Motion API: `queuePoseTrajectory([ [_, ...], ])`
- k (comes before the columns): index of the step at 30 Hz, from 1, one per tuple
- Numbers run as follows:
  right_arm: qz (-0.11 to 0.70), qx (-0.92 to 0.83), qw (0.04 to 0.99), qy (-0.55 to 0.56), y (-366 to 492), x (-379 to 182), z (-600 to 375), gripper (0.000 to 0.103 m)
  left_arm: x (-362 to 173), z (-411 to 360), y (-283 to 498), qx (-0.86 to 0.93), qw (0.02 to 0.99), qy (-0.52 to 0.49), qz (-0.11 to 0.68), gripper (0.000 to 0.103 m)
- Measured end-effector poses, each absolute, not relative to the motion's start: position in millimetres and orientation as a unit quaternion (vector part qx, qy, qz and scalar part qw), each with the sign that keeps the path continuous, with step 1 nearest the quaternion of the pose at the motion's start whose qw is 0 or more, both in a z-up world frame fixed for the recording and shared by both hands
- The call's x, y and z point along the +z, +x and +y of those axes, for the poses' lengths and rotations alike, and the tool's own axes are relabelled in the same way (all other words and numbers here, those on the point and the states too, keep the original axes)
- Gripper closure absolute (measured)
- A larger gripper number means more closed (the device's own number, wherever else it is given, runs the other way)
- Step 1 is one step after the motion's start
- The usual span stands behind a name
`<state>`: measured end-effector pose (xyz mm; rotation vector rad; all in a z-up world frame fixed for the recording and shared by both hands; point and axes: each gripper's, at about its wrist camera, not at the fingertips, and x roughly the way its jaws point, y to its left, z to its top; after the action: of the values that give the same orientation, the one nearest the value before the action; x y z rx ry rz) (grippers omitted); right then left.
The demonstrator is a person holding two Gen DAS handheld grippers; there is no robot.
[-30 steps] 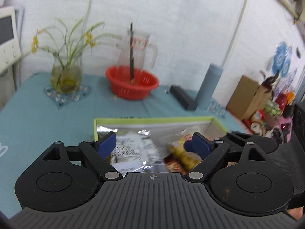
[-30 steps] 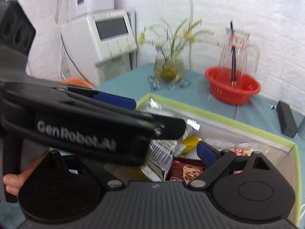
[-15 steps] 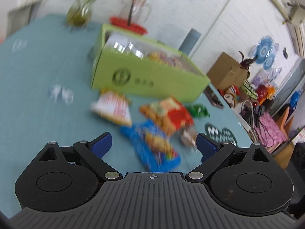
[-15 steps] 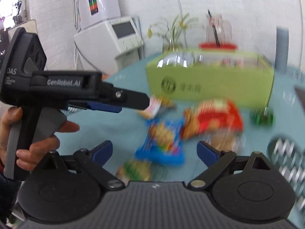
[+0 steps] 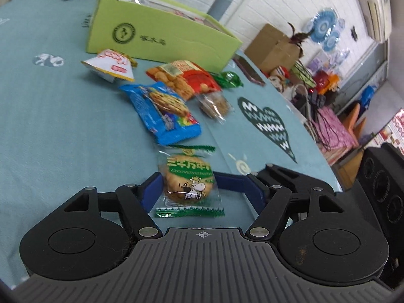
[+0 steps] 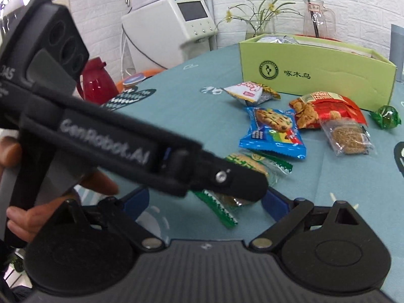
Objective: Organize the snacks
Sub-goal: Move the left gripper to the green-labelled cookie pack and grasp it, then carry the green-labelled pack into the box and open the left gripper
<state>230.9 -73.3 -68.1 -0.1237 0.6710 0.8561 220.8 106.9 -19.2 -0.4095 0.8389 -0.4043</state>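
A green-trimmed cracker packet (image 5: 188,180) lies on the teal tablecloth between the open blue pads of my left gripper (image 5: 202,189); it also shows in the right wrist view (image 6: 250,162), partly hidden by the left gripper's body. My right gripper (image 6: 205,200) is open and empty just behind it. Beyond lie a blue cookie packet (image 5: 161,112), a red snack bag (image 5: 186,78), a clear-wrapped biscuit (image 5: 214,103), a white triangular packet (image 5: 109,64) and a green candy (image 5: 229,79). The green box (image 5: 156,40) holds several snacks.
A phone (image 5: 248,72) lies right of the box. A grey cylinder (image 5: 219,5), a glass jug (image 6: 317,17) and a flower vase (image 6: 260,25) stand behind it. A white appliance (image 6: 171,27) and a red flask (image 6: 97,80) are off the table's left edge.
Both grippers pulled back from over the box and came down low over the table. My left gripper now straddles the cracker packet.
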Motion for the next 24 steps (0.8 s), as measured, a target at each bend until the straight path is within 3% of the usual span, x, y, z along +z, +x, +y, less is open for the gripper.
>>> queuePoseTrajectory([
  [11, 0.3, 0.372, 0.877, -0.039, 229.4, -70.6, -89.5, 0.01, -20.8, 95.8, 223.4, -0.148, 0.882, -0.186, 0.407, 0.037],
  [13, 0.291, 0.363, 0.883, -0.053, 227.7, -74.5, -84.2, 0.019, -21.0, 93.7, 222.1, -0.144, 0.886, -0.177, 0.404, 0.044],
  [14, 0.284, 0.358, 0.887, -0.065, 225.6, -75.2, -82.1, 0.022, -21.1, 92.4, 221.2, -0.143, 0.888, -0.168, 0.403, 0.052],
  [15, 0.282, 0.362, 0.886, -0.067, 224.2, -74.2, -80.6, 0.028, -21.4, 90.2, 220.0, -0.14, 0.891, -0.155, 0.404, 0.078],
  [18, 0.287, 0.356, 0.887, -0.06, 225.3, -71.2, -82.3, 0.028, -17.2, 91.1, 218.4, -0.13, 0.895, -0.149, 0.4, 0.094],
  [24, 0.258, 0.345, 0.901, -0.048, 232.9, -45.4, -87.6, 0.026, 10.7, 91.1, 226.9, -0.14, 0.906, -0.157, 0.366, 0.097],
])
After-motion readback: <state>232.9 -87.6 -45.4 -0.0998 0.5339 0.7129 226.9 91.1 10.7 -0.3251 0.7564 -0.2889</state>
